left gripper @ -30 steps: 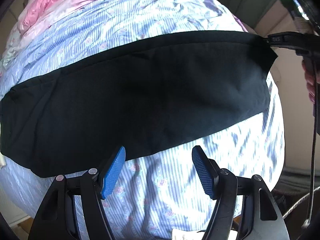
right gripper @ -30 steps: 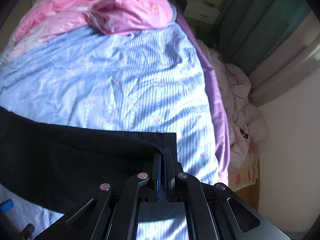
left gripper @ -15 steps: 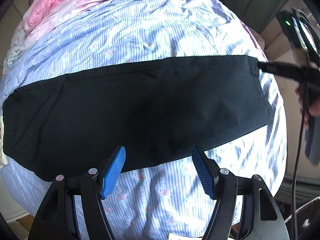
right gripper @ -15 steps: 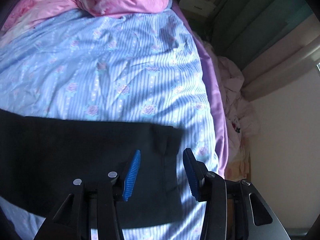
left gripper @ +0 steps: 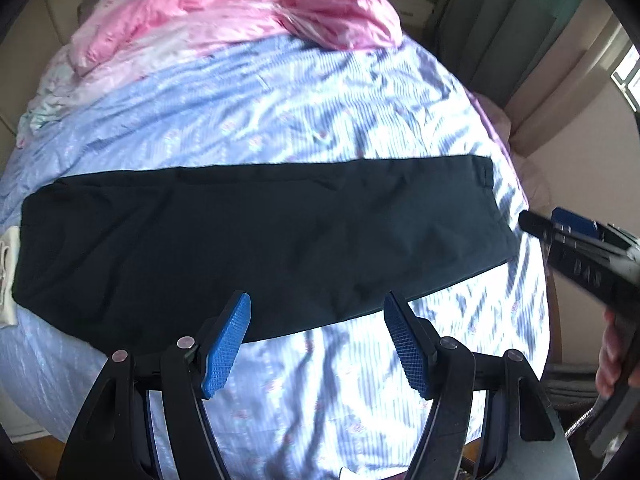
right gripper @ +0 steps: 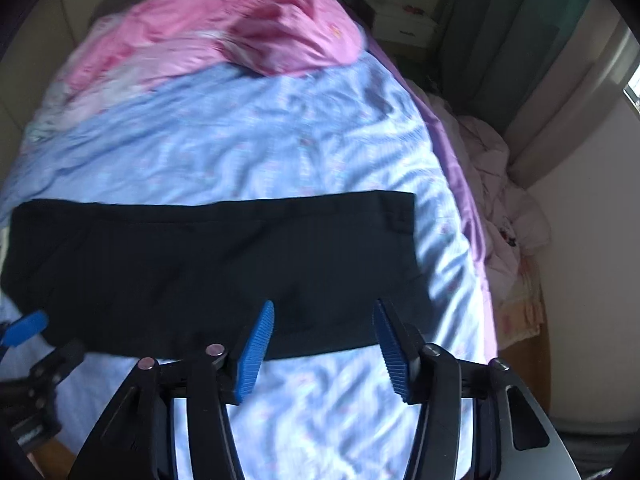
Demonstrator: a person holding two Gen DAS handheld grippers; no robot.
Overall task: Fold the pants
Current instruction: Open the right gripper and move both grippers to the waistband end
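Both grippers are lifting away from the pants (left gripper: pixel 260 240), now released.

Left view: I'm holding my left gripper (left gripper: pixel 316 344) open and empty, hovering over the near edge; one pair of pants is lying long-axis left to right on the bed (left gripper: pixel 320 120).

Right view: my right gripper (right gripper: pixel 320 352) is opening, empty, nearer the right end.

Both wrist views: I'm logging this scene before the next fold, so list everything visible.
Pants: one, black, flat in a long band across the bed.
Sheet: one, blue striped floral, covering the bed.
Quilt: one, pink, bunched at the far end.
Curtain: one, teal, far right.
Bedding pile: one, pale pink, beside the bed on the right.
Left tongs: blue pads, open, empty.
Right tongs: blue pads, opening, empty.
Hand: one, holding the right tongs.
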